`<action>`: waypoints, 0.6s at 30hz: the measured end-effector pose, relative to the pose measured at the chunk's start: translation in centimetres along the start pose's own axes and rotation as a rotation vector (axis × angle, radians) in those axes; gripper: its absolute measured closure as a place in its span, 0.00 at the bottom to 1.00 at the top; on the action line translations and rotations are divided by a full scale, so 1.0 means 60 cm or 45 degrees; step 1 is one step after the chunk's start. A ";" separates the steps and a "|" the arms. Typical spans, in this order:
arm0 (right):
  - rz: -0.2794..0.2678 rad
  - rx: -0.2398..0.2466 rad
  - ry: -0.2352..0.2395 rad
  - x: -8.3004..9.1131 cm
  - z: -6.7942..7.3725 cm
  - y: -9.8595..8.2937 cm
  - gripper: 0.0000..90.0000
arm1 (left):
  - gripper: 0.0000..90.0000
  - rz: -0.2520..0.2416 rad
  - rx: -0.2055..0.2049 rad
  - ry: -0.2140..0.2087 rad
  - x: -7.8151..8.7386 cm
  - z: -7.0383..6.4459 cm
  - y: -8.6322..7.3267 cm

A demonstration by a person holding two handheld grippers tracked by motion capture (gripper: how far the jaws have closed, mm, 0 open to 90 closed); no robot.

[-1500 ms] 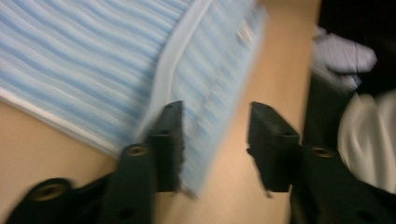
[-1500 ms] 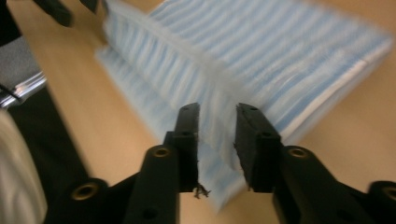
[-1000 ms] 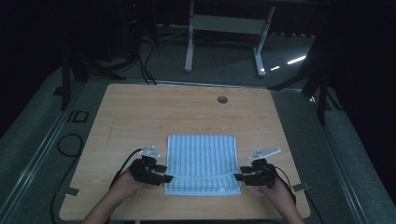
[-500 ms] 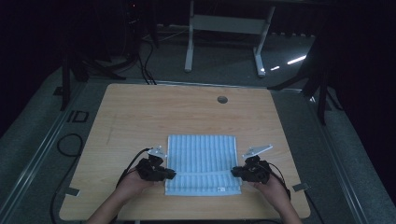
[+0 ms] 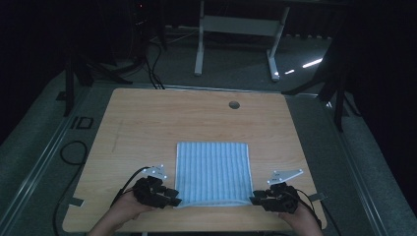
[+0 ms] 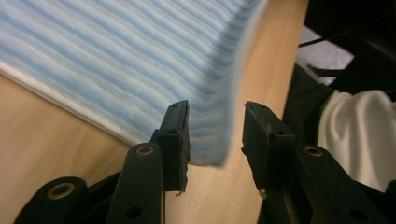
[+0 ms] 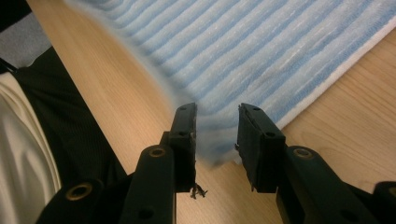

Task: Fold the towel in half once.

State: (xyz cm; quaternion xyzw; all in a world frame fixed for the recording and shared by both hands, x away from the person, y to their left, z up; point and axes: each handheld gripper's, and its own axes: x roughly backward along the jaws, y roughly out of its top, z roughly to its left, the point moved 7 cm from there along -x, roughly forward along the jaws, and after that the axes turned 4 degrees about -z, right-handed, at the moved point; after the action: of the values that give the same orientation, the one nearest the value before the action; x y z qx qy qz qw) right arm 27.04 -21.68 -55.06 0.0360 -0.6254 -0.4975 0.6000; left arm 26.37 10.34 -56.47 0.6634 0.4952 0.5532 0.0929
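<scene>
Table (image 5: 147, 123) of pale wood takes up the middle of the high view, with a small round hole (image 5: 234, 104) toward its top edge. Lower centre lies the blue-striped towel (image 5: 212, 169), flat, its near edge slightly raised. At that edge's lower-left corner sits the left gripper (image 5: 173, 201), at the lower-right corner the right gripper (image 5: 255, 199). Each gripper's own view shows jaws parted, a towel corner between them, not yet clamped

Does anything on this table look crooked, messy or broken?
Nothing stands out. The blue-and-white striped folded towel lies square on the wooden table. The left gripper and right gripper sit at its near corners, jaws open around the cloth.
</scene>
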 end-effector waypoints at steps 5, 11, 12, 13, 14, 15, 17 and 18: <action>-0.003 -0.009 -0.020 0.000 -0.004 0.001 0.65 | 0.63 0.021 0.021 0.057 -0.005 0.016 -0.007; -0.005 -0.002 -0.034 -0.007 -0.018 0.009 0.63 | 0.59 0.062 0.014 0.153 -0.011 0.041 -0.001; -0.003 -0.008 -0.043 -0.013 -0.030 0.014 0.63 | 0.58 0.064 0.021 0.163 -0.012 0.047 0.000; -0.001 -0.011 -0.047 -0.015 -0.035 0.017 0.62 | 0.57 0.061 0.028 0.178 -0.011 0.054 0.002; -0.008 -0.013 -0.061 -0.019 -0.044 0.025 0.61 | 0.56 0.051 0.040 0.198 -0.011 0.060 0.005; -0.008 -0.013 -0.061 -0.019 -0.044 0.025 0.61 | 0.56 0.041 0.055 0.208 -0.009 0.066 0.008; -0.013 -0.008 -0.077 -0.022 -0.053 0.033 0.60 | 0.54 0.017 0.059 0.228 -0.005 0.078 0.014; -0.019 0.000 -0.082 -0.023 -0.055 0.038 0.59 | 0.54 0.002 0.069 0.231 -0.004 0.084 0.018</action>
State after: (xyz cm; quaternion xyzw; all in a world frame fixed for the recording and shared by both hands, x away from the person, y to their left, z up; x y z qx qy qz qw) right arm 31.29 -21.60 -55.24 0.0244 -0.6440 -0.5029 0.5759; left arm 31.12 11.77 -57.74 0.6132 0.5159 0.5975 0.0294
